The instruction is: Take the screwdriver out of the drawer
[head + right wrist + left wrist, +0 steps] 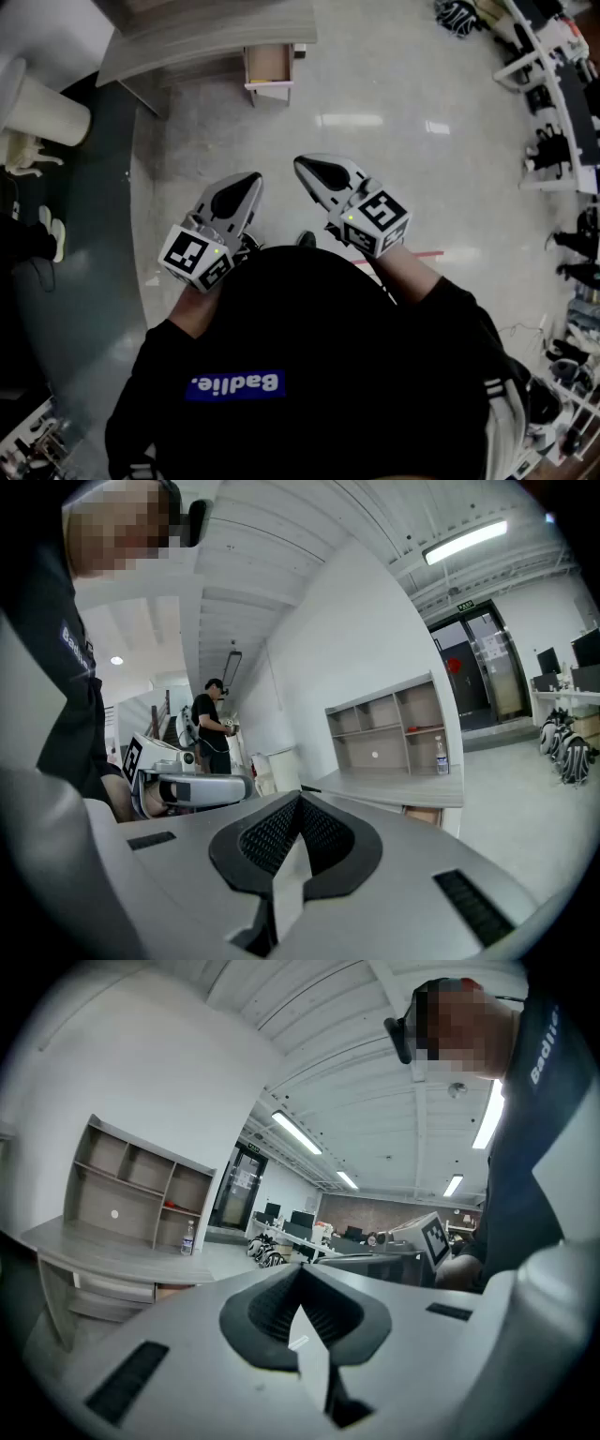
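- Tabletop (202,42): grey, well ahead of both pairs of fingers and off to their left in the head view. The frame edge cuts off its far side.
- Shelf unit (131,1190): stands upright on the tabletop against the wall. A bottle (188,1238) stands at its right-hand end. What lies in the compartments is too small to tell.
- Drawer (268,67): stands pulled out from under the right end of the tabletop, well ahead of the fingers. Its inside shows as a small brown patch, too small to tell what it holds. In both gripper views only a brown sliver shows below the tabletop edge.
- Screwdriver: cannot be made out in any view, and neither gripper holds it.
- Left gripper (251,180): held near level, close to the person's black top (309,375), which hides the floor (375,122) beneath. The fingers (267,1312) are pressed together at the tips with nothing between them. The marker cube largely hides the hand.
- Right gripper (303,165): just beside the left one, tips near it but apart. The fingers (267,841) are pressed together and carry nothing.
- Second person (214,726): stands well beyond the right fingers, to their left in the right gripper view. What the hands hold is too small to tell.
- Desks (562,84): well to the right of the fingers, cut off by the frame edge.
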`<state>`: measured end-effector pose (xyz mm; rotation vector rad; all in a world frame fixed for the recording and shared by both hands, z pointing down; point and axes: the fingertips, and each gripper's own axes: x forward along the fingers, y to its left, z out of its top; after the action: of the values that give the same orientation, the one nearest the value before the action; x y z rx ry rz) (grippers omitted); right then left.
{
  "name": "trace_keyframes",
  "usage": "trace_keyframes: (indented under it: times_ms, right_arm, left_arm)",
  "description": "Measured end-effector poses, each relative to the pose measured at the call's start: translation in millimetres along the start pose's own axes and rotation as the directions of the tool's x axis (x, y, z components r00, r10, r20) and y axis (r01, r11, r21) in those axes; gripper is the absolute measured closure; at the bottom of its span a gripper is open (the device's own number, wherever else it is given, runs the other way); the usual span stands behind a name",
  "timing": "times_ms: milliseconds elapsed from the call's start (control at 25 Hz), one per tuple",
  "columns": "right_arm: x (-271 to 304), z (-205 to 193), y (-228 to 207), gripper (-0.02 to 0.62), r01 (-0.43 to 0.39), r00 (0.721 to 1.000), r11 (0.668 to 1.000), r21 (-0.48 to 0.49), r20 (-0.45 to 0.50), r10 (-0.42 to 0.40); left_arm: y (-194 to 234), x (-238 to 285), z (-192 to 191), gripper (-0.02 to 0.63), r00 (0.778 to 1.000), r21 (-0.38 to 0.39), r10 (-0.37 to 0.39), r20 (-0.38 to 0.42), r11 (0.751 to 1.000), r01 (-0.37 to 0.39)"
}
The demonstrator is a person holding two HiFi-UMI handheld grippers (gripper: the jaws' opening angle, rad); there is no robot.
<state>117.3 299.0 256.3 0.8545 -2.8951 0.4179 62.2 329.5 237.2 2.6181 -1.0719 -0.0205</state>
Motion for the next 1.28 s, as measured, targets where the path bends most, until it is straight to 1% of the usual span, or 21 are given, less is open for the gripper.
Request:
trace_keyframes:
  times_ms: [400, 640, 800, 1080, 1280]
  right_arm:
    - [-3.6, -0.3, -1.7, 0.566, -0.021, 1.000, 1.000, 0.001, -0.014, 0.021]
    - [-6.2, 0.0, -8.2, 0.566, -0.019, 0.999, 1.000, 0.002, -0.032, 0.020]
    - [-8.8, 2.3, -13.3, 0.566, -0.030, 0.999, 0.999, 0.009, -0.020, 0.031]
    - [-17.5, 3.0, -36.9, 0.566, -0.016, 1.000, 1.000, -0.016, -0.008, 0.016]
    - [-25.3, -1.3, -58.5, 0.566, -0.009, 1.000, 1.000, -0.014, -0.012, 0.008]
  left_arm:
    - [-2.9, 1.9, 0.9, 0.604, 1.000, -0.005, 0.017, -0.001, 1.000, -0.017]
    - [-3.7, 7.4, 1.7, 0.604, 1.000, 0.002, 0.009, -0.009, 1.000, -0.009]
    - [-2.0, 13.5, 5.6, 0.604, 1.000, -0.008, 0.022, -0.005, 1.000, -0.022]
    - [-8.3, 38.5, 1.9, 0.604, 1.000, -0.002, 0.024, -0.002, 1.000, -0.024]
    - [-14.5, 59.0, -4.8, 0.604, 1.000, -0.001, 0.024, -0.005, 1.000, -0.024]
